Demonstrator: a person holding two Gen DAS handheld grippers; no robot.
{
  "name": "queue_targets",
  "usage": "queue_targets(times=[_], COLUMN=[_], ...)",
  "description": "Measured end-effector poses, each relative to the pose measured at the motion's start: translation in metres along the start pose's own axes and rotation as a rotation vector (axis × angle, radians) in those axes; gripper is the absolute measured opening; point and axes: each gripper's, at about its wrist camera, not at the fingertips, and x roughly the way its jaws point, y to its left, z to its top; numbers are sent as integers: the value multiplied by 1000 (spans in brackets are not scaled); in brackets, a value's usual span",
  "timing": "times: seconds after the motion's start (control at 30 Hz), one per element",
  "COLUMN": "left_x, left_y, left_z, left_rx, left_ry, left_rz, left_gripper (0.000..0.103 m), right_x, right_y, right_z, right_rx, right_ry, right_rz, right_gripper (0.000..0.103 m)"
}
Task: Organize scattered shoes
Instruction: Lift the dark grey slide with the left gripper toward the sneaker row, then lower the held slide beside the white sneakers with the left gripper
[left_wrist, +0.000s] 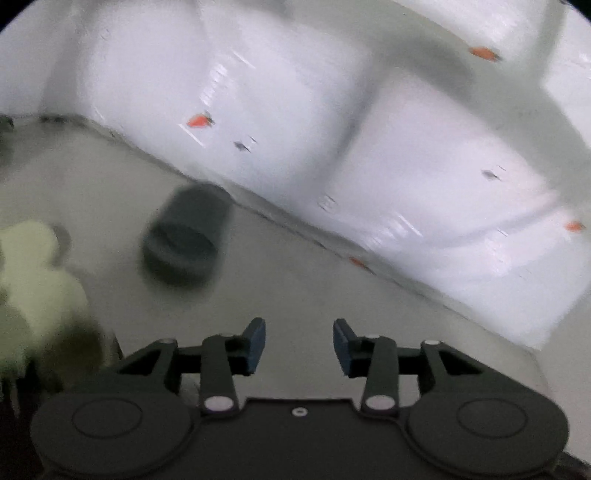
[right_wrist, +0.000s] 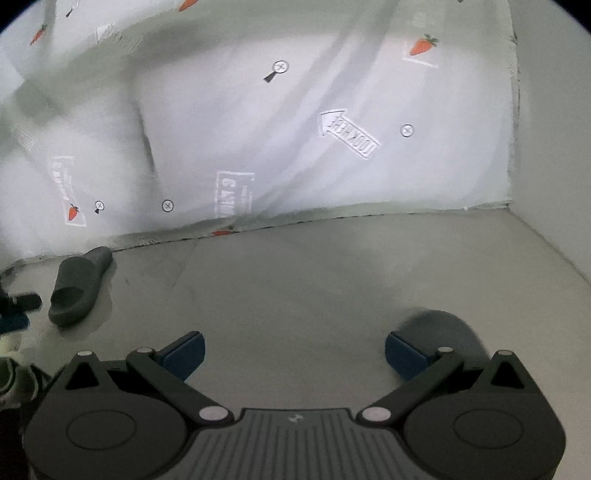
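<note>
A dark grey slide sandal (left_wrist: 186, 236) lies on the grey floor ahead and to the left of my left gripper (left_wrist: 299, 345), which is open with nothing between its blue pads. The left wrist view is motion-blurred. In the right wrist view the same kind of grey sandal (right_wrist: 79, 286) rests at the far left near the curtain's hem. A second grey sandal (right_wrist: 448, 332) lies just beyond the right finger (right_wrist: 406, 354) of my right gripper (right_wrist: 293, 354), partly hidden by it. That gripper is wide open and holds nothing.
A white curtain with carrot prints (right_wrist: 295, 129) hangs along the back of the floor. A plain wall (right_wrist: 554, 147) closes the right side. A pale yellow-green blurred object (left_wrist: 37, 280) sits at the left edge. The other gripper's dark tip (right_wrist: 18, 306) shows far left.
</note>
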Motion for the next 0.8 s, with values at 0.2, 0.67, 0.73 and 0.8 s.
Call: queue_targets(times=[0.2, 0.67, 0.73, 0.8], left_x=[77, 171, 174, 172], left_y=[41, 108, 111, 110], left_z=[46, 54, 53, 53], left_rx=[-156, -617, -643, -638], left_ry=[38, 17, -4, -34], left_rz=[62, 86, 69, 54], left_gripper=[45, 53, 51, 39], right_x=[30, 111, 116, 118], right_y=[28, 38, 41, 44], right_z=[11, 52, 48, 44], right_rx=[-38, 10, -5, -13], right_ry=[43, 84, 105, 120], right_rz=[-78, -146, -136, -124], right_gripper=[103, 103, 103, 103])
